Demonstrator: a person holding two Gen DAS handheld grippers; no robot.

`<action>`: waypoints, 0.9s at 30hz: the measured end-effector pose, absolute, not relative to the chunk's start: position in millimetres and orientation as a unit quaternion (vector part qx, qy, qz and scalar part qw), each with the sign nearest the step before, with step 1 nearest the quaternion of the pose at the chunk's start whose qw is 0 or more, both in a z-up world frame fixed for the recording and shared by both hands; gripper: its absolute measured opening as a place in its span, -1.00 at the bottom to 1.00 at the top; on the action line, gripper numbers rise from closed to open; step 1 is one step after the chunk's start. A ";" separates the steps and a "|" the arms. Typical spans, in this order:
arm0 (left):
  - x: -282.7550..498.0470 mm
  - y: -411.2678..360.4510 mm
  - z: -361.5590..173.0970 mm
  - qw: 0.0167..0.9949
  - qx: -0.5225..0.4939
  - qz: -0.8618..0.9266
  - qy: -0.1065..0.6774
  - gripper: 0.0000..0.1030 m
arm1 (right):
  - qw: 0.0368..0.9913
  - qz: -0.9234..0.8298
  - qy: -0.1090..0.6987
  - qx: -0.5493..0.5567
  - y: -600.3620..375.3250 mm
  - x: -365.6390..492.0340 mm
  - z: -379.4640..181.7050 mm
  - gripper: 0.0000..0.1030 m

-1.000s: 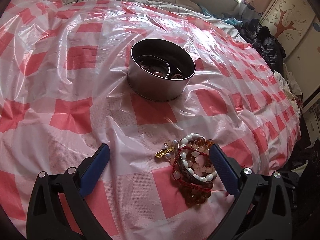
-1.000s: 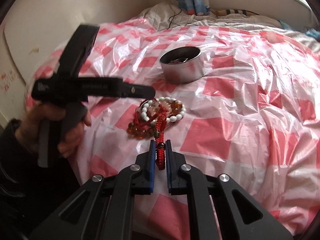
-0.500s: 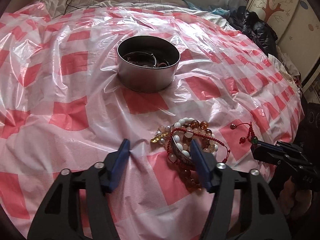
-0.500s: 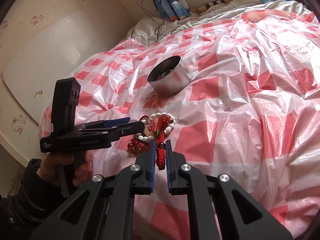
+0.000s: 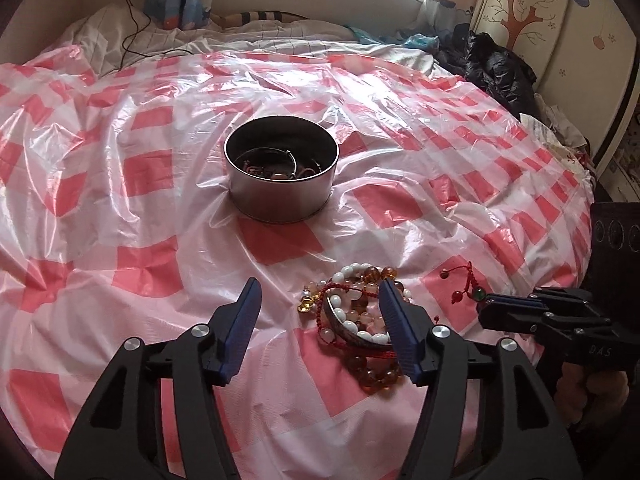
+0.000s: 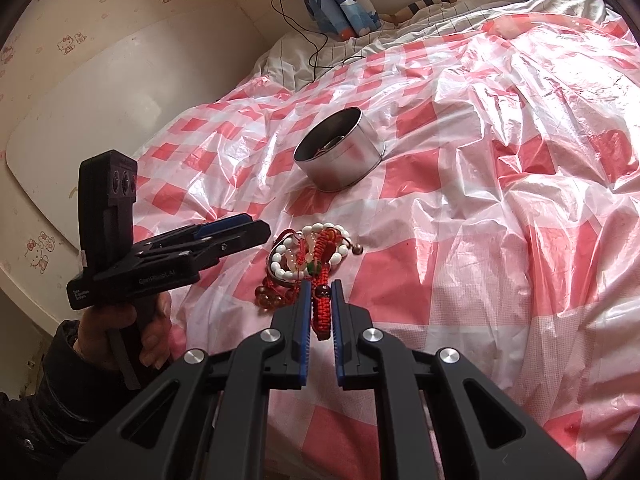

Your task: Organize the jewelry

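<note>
Left tool (image 5: 320, 312) narrowed, reopening; tin (image 5: 280, 196) contents indistinct

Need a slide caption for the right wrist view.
Right gripper shut on a red woven bracelet pulled from the bead pile; metal tin beyond.

A pink-and-white checked plastic sheet (image 5: 120, 208) covered the bed. Behind it lay rumpled white bedding (image 5: 248, 36) with a black cable (image 5: 132, 28) trailing across. A black jacket (image 5: 496, 68) sat heaped beside a cupboard painted with a tree (image 5: 520, 20)
</note>
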State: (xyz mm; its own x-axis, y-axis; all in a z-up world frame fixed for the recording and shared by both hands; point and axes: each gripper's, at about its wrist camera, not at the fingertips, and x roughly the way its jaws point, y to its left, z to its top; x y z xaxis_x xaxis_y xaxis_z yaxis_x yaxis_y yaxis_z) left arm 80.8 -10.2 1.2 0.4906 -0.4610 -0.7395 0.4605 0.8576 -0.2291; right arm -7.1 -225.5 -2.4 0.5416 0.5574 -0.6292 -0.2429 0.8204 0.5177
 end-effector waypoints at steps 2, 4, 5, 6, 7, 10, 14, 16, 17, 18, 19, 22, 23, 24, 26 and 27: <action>85.8 -16.7 -4.1 0.855 -0.004 -0.277 0.439 0.13 | 0.857 0.235 0.419 0.186 -224.5 -7.0 -2.7 -0.79; 89.5 -21.5 -8.3 0.849 -0.008 -0.282 0.447 0.13 | 0.857 0.234 0.419 0.188 -225.1 -6.4 -3.3 -0.79; 90.1 -22.7 -10.0 0.848 -0.013 -0.284 0.448 0.13 | 0.857 0.234 0.419 0.189 -225.5 -6.6 -3.4 -0.79; 90.7 -22.8 -11.4 0.846 -0.018 -0.286 0.450 0.13 | 0.856 0.234 0.419 0.190 -225.9 -6.5 -3.7 -0.79; 91.0 -23.1 -12.6 0.844 -0.019 -0.288 0.452 0.10 | 0.856 0.234 0.420 0.191 -226.0 -6.6 -3.8 -0.79; 90.9 -23.4 -15.1 0.840 -0.007 -0.285 0.461 -0.45 | 0.856 0.234 0.421 0.190 -225.5 -7.1 -4.0 -0.79; 90.4 -24.1 -18.0 0.831 -0.006 -0.294 0.473 -0.71 | 0.856 0.233 0.421 0.191 -225.7 -7.3 -4.2 -0.79; 87.4 -24.9 -14.8 0.835 0.005 -0.291 0.467 -0.81 | 0.856 0.233 0.421 0.191 -226.0 -7.9 -4.0 -0.79; 86.3 -24.9 -13.2 0.836 0.009 -0.289 0.466 -0.85 | 0.856 0.233 0.421 0.191 -226.1 -8.0 -3.8 -0.79; 84.7 -24.4 -11.3 0.838 0.014 -0.288 0.462 -0.91 | 0.856 0.233 0.421 0.191 -226.1 -8.0 -3.9 -0.79; 83.1 -23.7 -8.7 0.840 0.016 -0.290 0.459 -0.97 | 0.856 0.232 0.421 0.190 -226.2 -8.1 -3.9 -0.79; 80.9 -17.8 -1.2 0.841 0.005 -0.298 0.452 -0.97 | 0.856 0.232 0.421 0.189 -226.1 -8.2 -3.7 -0.79; 81.2 -15.0 1.0 0.841 -0.002 -0.300 0.450 -0.97 | 0.856 0.232 0.421 0.190 -226.2 -8.0 -3.7 -0.79; 82.0 -12.2 3.8 0.841 -0.012 -0.303 0.448 -0.97 | 0.856 0.232 0.421 0.190 -226.1 -8.1 -3.6 -0.79; 83.6 -7.6 8.4 0.844 -0.026 -0.302 0.443 -0.97 | 0.857 0.231 0.420 0.190 -226.4 -8.2 -3.8 -0.79; 84.3 -6.5 10.6 0.846 -0.028 -0.300 0.440 -0.97 | 0.857 0.230 0.419 0.190 -227.1 -7.9 -4.1 -0.79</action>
